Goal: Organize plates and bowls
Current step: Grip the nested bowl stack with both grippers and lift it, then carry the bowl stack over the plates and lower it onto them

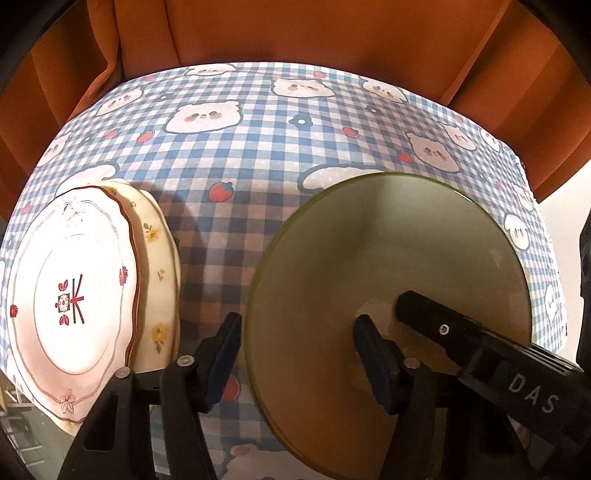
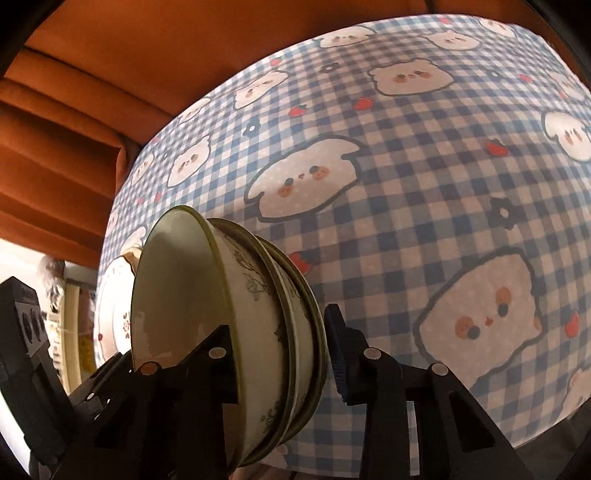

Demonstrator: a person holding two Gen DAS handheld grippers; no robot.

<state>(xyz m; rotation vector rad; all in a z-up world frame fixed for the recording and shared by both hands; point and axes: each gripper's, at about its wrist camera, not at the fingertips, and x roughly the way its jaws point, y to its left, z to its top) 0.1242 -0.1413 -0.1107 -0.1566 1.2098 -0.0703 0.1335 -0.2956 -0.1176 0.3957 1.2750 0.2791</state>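
A stack of nested green-rimmed bowls stands on the checked tablecloth. In the left wrist view only the top bowl shows, seen from above. My left gripper straddles its near rim, one finger inside and one outside with a thin gap, so it is open. My right gripper has one finger inside the top bowl and the blue pad of the other against the outermost rim, shut on the stack's walls. Its inner finger also appears in the left wrist view.
To the left of the bowls lies a white plate with red motifs on a cream plate with yellow flowers. An orange curtain hangs behind the table. The tablecloth stretches away beyond the dishes.
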